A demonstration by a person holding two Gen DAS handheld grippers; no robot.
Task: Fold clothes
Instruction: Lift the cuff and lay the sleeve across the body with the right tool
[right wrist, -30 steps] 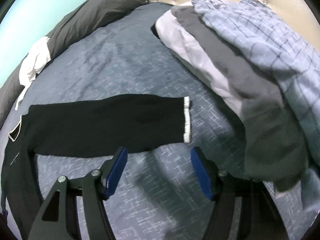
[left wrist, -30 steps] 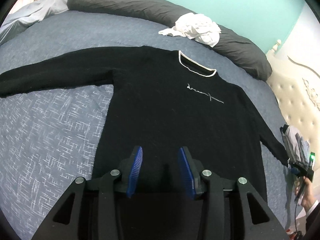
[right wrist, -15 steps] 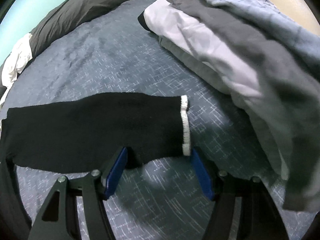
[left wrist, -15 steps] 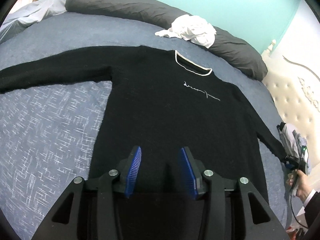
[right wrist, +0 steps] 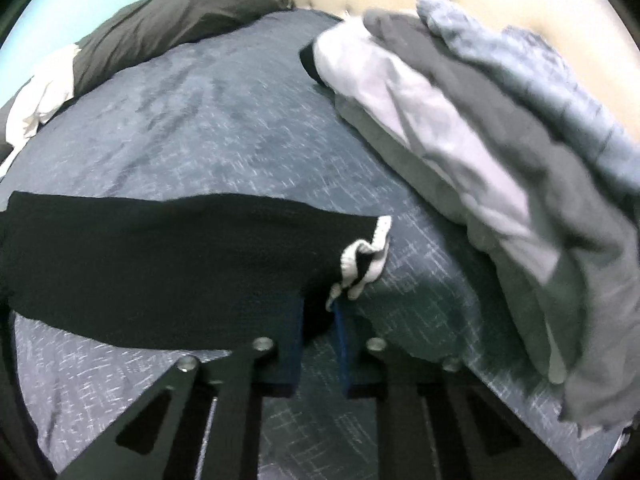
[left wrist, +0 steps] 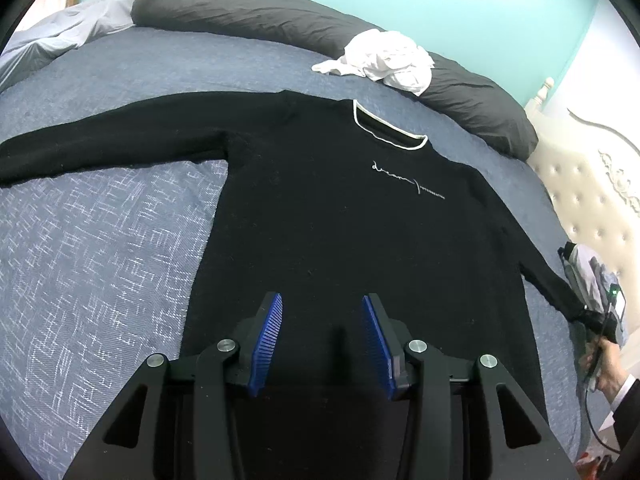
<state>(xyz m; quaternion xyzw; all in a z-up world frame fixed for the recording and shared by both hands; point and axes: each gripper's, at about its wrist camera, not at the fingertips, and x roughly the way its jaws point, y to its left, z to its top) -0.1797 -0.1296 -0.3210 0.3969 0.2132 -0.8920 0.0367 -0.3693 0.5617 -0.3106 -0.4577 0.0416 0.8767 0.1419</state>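
Observation:
A black sweater (left wrist: 340, 208) with a white-trimmed collar lies spread flat, front up, on the blue bedspread (left wrist: 100, 260). My left gripper (left wrist: 322, 304) hovers over the sweater's hem, its blue pads apart with nothing pinched between them. In the right wrist view the sweater's sleeve (right wrist: 160, 264) runs across the bed. My right gripper (right wrist: 318, 308) is closing its jaws on the sleeve's end, and the white cuff (right wrist: 364, 260) bunches up just beyond the pads. That gripper (left wrist: 586, 314) also shows at the right edge of the left wrist view, held by a hand (left wrist: 604, 368).
A long grey pillow (left wrist: 280, 20) lies along the far side with a crumpled white garment (left wrist: 384, 60) on it. A pile of grey, white and checked clothes (right wrist: 500, 140) sits right of the sleeve. The padded headboard (left wrist: 592, 200) bounds the right side.
My right gripper came down onto the sleeve's end and its jaws drew together around it; the flat cuff is now bunched. The left gripper stayed put.

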